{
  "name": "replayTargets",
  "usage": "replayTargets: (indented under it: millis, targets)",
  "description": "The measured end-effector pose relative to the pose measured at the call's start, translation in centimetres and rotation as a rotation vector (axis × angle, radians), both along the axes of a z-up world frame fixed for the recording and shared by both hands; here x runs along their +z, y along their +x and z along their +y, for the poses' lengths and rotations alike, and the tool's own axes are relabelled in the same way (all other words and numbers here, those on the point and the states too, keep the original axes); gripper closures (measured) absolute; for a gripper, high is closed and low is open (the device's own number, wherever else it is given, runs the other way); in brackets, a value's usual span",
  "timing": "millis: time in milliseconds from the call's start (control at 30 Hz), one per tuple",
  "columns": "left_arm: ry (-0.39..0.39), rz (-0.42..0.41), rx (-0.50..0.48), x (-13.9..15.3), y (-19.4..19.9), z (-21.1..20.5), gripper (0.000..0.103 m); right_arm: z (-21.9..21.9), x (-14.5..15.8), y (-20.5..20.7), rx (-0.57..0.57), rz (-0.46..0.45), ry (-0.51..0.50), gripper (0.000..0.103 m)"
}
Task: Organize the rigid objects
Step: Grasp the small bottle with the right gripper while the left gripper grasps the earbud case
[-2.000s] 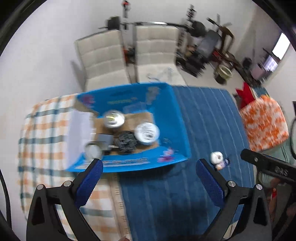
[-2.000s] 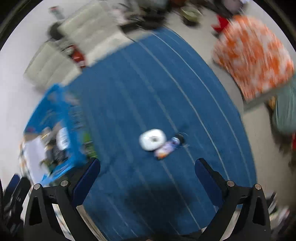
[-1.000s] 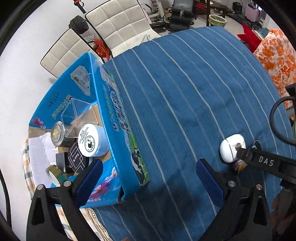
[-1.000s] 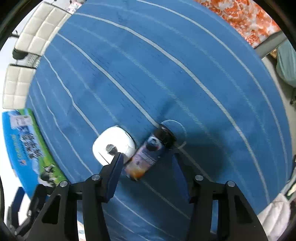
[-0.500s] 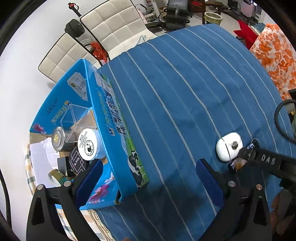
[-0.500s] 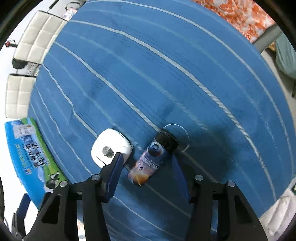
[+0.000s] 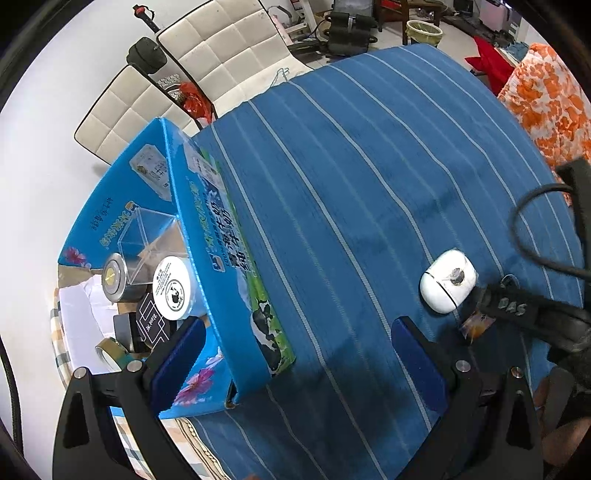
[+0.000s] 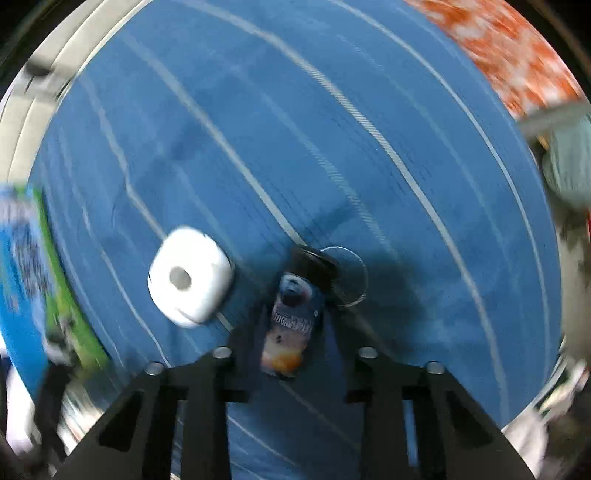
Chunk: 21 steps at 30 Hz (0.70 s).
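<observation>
My left gripper (image 7: pixel 295 354) hangs spread wide with nothing between its fingers, above the near corner of the blue carton (image 7: pixel 236 266), which already holds a white tub (image 7: pixel 171 288) and a metal tin (image 7: pixel 114 277). To the right on the blue striped cloth (image 7: pixel 369 166) lies the white case (image 8: pixel 190 277). Just beside it, my right gripper (image 8: pixel 291 325) has narrowed around the small printed bottle (image 8: pixel 291 321), fingers pressed against both sides.

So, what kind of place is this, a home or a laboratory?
Most likely a home living or dining room: a table under a striped blue cloth, two cream padded chairs beside it, and exercise equipment standing on the floor behind.
</observation>
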State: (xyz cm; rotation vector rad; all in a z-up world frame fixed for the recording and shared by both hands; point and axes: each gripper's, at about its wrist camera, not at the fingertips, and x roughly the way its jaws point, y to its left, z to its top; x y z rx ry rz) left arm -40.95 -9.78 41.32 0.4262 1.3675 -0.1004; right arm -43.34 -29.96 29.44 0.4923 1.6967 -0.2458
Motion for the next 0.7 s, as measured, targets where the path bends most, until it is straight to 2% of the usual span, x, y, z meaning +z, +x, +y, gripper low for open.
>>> replayTargets:
  millis: [67,167,333,400,500,600,700]
  targets:
    - [0.004,0.002,-0.009,-0.1,0.0,-0.2,0.000,-0.8,0.2,-1.2,0.074,0.026,0.002,0.076]
    - [0.015,-0.001,-0.014,-0.2,0.2,-0.5,0.000,-2.1,1.2,-1.8,0.174,0.013,-0.066,0.076]
    - [0.022,0.001,-0.008,0.0,1.0,-0.9,0.000,-4.9,1.6,-3.1,0.195,0.007,-0.032,0.076]
    - [-0.057,0.009,-0.031,1.2,0.8,-1.6,0.000,-6.2,1.4,-3.2,0.185,0.007,-0.029,0.076]
    - [-0.147,0.021,-0.142,2.3,0.3,-4.0,0.000,-8.2,1.1,-3.3,0.150,0.017,-0.012,0.076]
    - [-0.203,0.089,-0.240,0.4,0.5,-6.5,0.000,-9.2,0.3,-3.2,0.128,0.028,-0.004,0.076]
    - [-0.203,0.231,-0.276,-4.0,1.5,-8.2,0.000,-9.8,-0.3,-2.7,0.130,0.033,-0.010,0.076]
